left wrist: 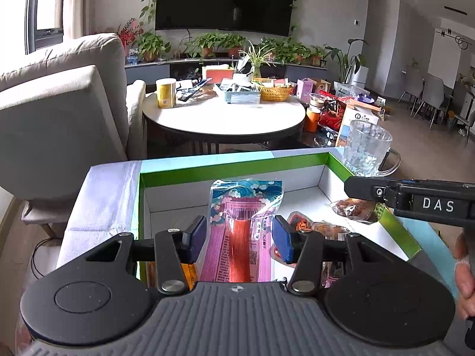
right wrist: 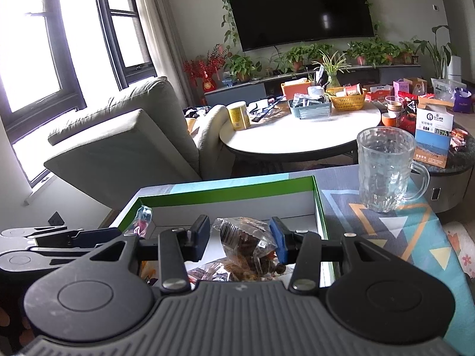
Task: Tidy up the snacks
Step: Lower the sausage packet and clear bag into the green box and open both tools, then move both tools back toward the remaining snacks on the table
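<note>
While set over the green-rimmed box [left wrist: 231, 169], 2 snack packets between 2 pairs of jaws.

Pink pouch [left wrist: 240, 231]: flat, light, crinkly foil, likely slippery; standing tilted in the box, between the blue pads [left wrist: 283, 241] of the left gripper [left wrist: 239, 238], pads flanking its edges with no firm squeeze evident, so apparently released; best taken across the flat mid-body. Clear bag of brown pieces [right wrist: 248, 243]: soft, crushable, light; clamped at its sides by the right gripper [right wrist: 240, 241], hanging above the box floor; best held gently by the film. Both grippers angled downward, side by side, right one entering the left view from the edge. Nearby: loose wrapped snacks [left wrist: 320, 228] in the box, glass mug [right wrist: 384, 172] just beyond the corner, on a patterned cloth [right wrist: 415, 237].
</note>
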The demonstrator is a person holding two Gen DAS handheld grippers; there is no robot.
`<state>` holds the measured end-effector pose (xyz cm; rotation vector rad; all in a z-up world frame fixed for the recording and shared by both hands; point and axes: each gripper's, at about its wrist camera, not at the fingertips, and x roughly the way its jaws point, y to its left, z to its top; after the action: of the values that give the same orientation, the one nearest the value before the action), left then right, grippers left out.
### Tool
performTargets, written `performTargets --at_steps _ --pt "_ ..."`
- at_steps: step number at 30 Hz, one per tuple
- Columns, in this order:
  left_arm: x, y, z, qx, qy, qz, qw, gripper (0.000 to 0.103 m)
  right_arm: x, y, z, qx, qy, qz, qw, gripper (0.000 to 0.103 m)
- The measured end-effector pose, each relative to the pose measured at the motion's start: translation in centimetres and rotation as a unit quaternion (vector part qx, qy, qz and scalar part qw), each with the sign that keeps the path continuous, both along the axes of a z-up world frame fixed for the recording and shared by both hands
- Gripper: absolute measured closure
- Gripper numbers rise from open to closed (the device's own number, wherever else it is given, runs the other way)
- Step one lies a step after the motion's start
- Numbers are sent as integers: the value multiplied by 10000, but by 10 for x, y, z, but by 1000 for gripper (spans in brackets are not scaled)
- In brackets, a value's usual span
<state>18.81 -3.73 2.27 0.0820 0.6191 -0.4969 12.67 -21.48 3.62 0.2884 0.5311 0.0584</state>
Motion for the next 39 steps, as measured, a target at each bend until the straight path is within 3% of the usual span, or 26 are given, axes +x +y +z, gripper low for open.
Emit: performTargets --at_steps 7,24,31,35,39 --pt "1 -1 -3 85 100 60 9999 49 5 2 -4 -30 144 -70 9999 67" --pt "-7 1 1 250 48 222 9994 47 -7 -5 -1 114 64 -164 9998 67" --pt "-8 0 2 406 62 386 9984 39 -16 -7 -2 156 85 -158 9997 67" --pt "-6 7 10 152 156 665 9975 34 -23 -9 0 213 54 -138 9997 67" --pt "-19 8 17 115 33 605 9981 32 -28 -11 2 204 24 -154 9997 67"
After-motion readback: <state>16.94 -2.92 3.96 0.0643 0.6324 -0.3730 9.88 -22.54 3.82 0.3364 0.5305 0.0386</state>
